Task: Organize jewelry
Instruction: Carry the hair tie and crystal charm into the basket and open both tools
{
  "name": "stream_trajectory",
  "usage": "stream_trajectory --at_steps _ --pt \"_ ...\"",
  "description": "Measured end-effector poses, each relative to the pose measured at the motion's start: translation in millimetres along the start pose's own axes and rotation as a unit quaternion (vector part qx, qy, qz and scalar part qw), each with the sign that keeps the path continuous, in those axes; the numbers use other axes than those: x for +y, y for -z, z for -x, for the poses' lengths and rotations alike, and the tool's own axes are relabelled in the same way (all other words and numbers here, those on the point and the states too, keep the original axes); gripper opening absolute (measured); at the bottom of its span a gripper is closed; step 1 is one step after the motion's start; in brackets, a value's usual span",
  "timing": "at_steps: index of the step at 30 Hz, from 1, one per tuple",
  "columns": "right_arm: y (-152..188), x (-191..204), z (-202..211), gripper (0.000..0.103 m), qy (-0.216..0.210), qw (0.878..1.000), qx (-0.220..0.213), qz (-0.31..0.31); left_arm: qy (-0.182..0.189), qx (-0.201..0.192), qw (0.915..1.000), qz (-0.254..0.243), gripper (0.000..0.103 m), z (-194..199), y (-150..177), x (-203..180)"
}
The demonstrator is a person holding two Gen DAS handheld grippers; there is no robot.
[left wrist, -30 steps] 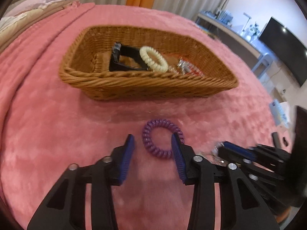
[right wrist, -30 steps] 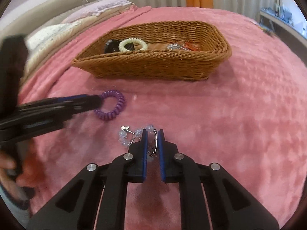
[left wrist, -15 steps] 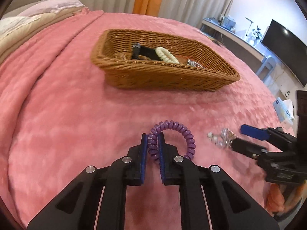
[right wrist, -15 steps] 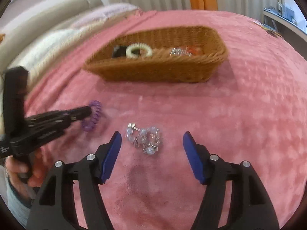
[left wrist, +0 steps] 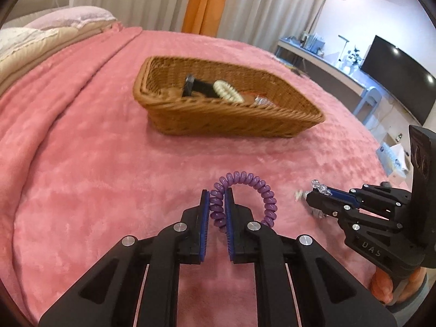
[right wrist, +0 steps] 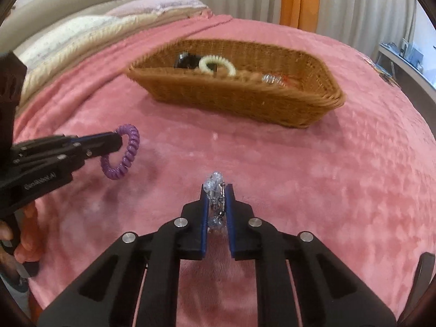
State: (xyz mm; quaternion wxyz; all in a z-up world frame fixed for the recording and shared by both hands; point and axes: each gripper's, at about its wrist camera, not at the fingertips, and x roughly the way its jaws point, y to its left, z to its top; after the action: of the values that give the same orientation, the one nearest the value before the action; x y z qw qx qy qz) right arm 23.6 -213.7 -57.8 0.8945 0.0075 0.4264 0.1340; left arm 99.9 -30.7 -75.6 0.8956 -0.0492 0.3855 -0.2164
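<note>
My left gripper (left wrist: pixel 217 207) is shut on a purple spiral bracelet (left wrist: pixel 261 190) and holds it above the pink blanket; it also shows in the right wrist view (right wrist: pixel 122 152). My right gripper (right wrist: pixel 217 204) is shut on a clear crystal bead bracelet (right wrist: pixel 215 188), lifted off the blanket; it also shows in the left wrist view (left wrist: pixel 318 188). A wicker basket (left wrist: pixel 218 122) sits farther back on the bed and holds a cream spiral bracelet (left wrist: pixel 227 92), a black piece (left wrist: pixel 196 87) and some clear and red jewelry (right wrist: pixel 272 77).
The pink blanket (left wrist: pixel 81 150) covers the bed. Pillows (right wrist: pixel 81 32) lie at the far left. A desk and a dark screen (left wrist: pixel 395 81) stand beyond the bed's right edge.
My left gripper closed on the purple bracelet and lifted it. My right gripper opened over the crystal bracelet, then closed on it and raised it. Both moved back from the basket.
</note>
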Motion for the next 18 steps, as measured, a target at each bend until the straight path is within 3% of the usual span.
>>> stream_trajectory --at_steps 5,10,14,18 --pt "-18.7 -5.0 44.4 0.009 -0.001 0.999 -0.048 -0.014 0.013 -0.038 0.9991 -0.011 0.009 28.7 -15.9 -16.5" --pt "-58.9 -14.2 81.5 0.009 -0.015 0.995 -0.097 -0.023 0.018 -0.085 0.9957 -0.031 0.009 59.1 -52.2 -36.3" --pt "-96.6 -26.7 84.6 0.009 -0.022 0.992 -0.119 -0.031 0.008 -0.111 0.9934 -0.030 0.009 61.7 -87.0 -40.3" --pt "-127.9 -44.9 62.0 0.009 -0.044 0.990 -0.118 -0.057 0.006 -0.122 0.9924 -0.015 0.009 47.8 -114.0 -35.0"
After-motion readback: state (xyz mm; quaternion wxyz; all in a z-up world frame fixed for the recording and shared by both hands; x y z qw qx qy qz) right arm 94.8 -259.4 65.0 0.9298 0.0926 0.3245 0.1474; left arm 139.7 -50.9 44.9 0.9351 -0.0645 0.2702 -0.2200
